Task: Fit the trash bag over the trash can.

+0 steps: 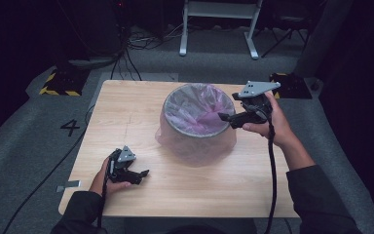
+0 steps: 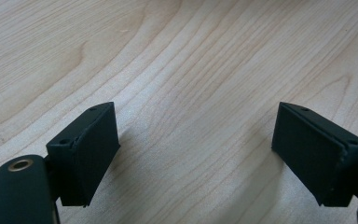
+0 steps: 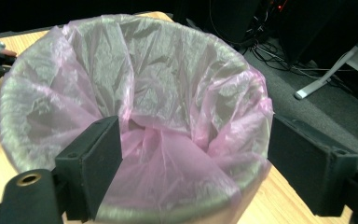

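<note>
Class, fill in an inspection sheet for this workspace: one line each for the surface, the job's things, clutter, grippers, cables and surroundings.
Surface: light wooden table, bare wood around the bin.
Job's things: round bin lined with a thin pink bag; the bag's edge is folded over the rim and hangs down the outside.
Clutter: nothing seen on the table.
Grippers: left gripper low over the table's near left part, jaws open above bare wood; right gripper at the bin's right rim, jaws open on either side of it.
Cables: one trails from each gripper toward the person; more lie on the floor behind the table.
Surroundings: grey carpet, a "4" mark, yellow-black striped bases, a white frame at the back.
</note>
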The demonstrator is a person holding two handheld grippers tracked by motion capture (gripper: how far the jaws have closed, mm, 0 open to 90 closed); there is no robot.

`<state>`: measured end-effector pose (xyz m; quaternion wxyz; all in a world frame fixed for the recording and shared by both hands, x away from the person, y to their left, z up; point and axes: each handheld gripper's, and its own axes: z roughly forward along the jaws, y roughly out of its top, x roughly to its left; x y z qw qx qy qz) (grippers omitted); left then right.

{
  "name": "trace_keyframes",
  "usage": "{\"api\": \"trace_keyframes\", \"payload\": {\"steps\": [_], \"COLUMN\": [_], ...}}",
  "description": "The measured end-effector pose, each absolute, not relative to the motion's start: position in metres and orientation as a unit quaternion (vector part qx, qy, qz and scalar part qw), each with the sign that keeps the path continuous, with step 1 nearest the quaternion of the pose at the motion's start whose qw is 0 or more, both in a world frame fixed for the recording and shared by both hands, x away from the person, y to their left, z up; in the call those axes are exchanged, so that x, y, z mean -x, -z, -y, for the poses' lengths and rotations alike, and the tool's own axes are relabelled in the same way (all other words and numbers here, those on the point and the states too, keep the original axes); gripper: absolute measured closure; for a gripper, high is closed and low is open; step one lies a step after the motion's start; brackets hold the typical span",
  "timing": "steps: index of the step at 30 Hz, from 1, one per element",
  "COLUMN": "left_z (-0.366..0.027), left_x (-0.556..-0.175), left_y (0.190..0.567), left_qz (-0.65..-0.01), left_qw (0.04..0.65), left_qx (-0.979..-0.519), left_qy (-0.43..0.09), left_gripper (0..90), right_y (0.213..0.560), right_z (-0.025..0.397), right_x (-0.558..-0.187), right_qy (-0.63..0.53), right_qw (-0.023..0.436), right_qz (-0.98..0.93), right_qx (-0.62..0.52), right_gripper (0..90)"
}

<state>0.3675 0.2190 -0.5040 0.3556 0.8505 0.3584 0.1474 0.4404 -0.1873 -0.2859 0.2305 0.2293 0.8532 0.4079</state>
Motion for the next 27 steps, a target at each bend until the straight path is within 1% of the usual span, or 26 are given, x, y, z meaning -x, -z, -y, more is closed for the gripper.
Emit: {"api": "trace_keyframes", "payload": {"steps": [12, 27], "left_z": [-0.219, -0.219], "left_x": [-0.368, -0.367], "left_y": [0.504, 0.504], "left_qz": [-0.358, -0.36], "left_qw": [0.356, 0.357], "left_qx": [-0.851, -0.85], "left_qy": [-0.148, -0.146], "left_gripper": [14.4, 14.4], "right_y": [0.291, 0.312], "right_z": [0.203, 0.216], "right_x": [-0.422, -0.402], "right_qy": [-0.395, -0.366], "right_qw": [0.237, 0.249], "right_qz": [-0.86, -0.87], "right_qx": [-0.22, -0.217], "right_gripper": [18.6, 19.1]}}
